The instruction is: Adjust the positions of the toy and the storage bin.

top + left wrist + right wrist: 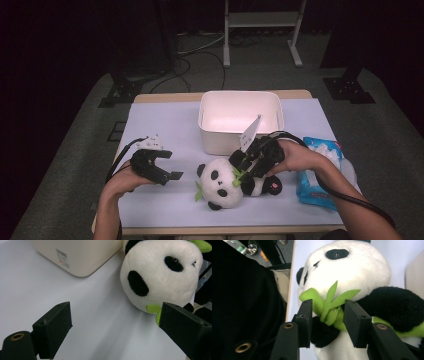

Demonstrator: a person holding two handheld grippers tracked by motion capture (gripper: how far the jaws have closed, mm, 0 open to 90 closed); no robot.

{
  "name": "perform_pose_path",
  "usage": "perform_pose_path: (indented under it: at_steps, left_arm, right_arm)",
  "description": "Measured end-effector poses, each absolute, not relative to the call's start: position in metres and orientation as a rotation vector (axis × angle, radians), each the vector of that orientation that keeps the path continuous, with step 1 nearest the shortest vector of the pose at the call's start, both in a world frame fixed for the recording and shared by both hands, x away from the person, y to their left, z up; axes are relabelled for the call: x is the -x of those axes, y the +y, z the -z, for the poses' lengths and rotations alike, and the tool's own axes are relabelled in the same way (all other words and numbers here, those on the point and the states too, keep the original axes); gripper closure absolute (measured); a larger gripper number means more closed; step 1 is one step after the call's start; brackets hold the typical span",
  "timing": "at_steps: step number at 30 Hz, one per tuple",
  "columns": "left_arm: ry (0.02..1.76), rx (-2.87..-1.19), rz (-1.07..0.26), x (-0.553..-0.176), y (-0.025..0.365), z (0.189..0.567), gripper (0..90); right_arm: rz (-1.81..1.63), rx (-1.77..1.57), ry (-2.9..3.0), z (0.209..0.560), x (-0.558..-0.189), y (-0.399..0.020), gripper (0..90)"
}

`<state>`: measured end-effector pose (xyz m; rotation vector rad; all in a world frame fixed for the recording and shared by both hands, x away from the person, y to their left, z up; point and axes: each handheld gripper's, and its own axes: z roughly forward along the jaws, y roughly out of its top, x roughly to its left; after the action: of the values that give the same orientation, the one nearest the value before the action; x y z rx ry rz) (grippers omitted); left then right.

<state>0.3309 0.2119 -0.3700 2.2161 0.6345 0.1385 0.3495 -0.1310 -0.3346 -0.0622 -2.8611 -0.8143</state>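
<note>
A black-and-white panda plush point(223, 186) lies on the pale table cover in front of the white bin. It holds a green bamboo sprig point(332, 302) at its paw. My right gripper point(239, 175) reaches in from the right, and its jaws point(329, 313) are closed on the black paw and the green sprig, with both pads against them. My left gripper point(172, 165) rests low to the left of the panda, with its jaws wide apart and nothing between them point(115, 315). In the left gripper view the panda's head point(160, 272) lies just past the right jaw.
A white plastic bin point(240, 95) stands behind the panda, with a label on its near wall point(62, 257). A blue wipes packet point(320, 175) lies at the table's right edge, beside my right forearm. The table's front edge point(225, 231) runs close below the panda.
</note>
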Motion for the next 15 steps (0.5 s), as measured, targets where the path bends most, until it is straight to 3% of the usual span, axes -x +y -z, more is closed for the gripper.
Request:
perform_pose_path:
  at_steps: [12,15]
  left_arm:
    - [0.638,-2.205,-0.141,-0.33,0.213,0.369,10.1]
    - [0.643,-2.2,-0.142,-0.33,0.214,0.369,10.1]
  right_arm:
    - [0.77,0.103,-2.92,0.343,-0.356,-0.122,74.1]
    - [0.765,0.116,-2.927,0.343,-0.357,-0.12,82.4]
